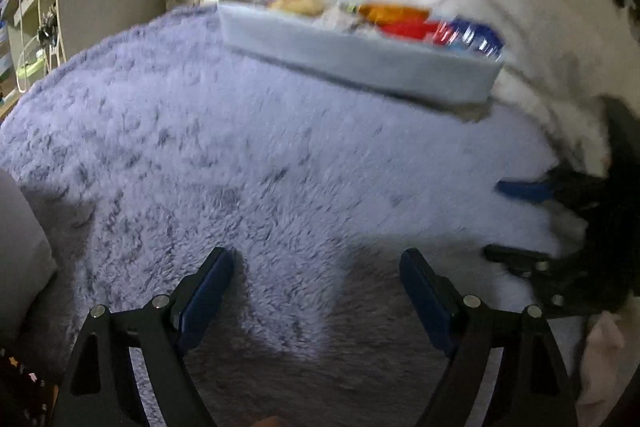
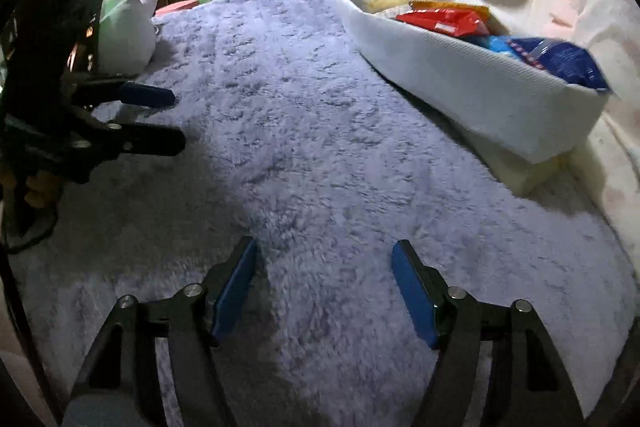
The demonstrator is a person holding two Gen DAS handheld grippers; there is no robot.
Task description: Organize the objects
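Snack bin [image 2: 472,83]: full, on rug [image 2: 300,131].
Left gripper [image 1: 316,291]: wide, empty.
Right gripper [image 2: 324,287]: wide, empty.
Advice: probably finished; lift away slowly.

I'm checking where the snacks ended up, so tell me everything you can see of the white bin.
The bin is a long, white, soft-walled, fabric-looking tray, open on top. It sits upright at the far edge of the purple rug, by a cream wall. Packets fill it: clear bags, an orange one, a red one, a blue one. Neither hand-held gripper touches it.

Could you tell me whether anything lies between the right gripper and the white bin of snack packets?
Nothing visible does: only bare fluffy blanket lies between the open right gripper and the white bin.
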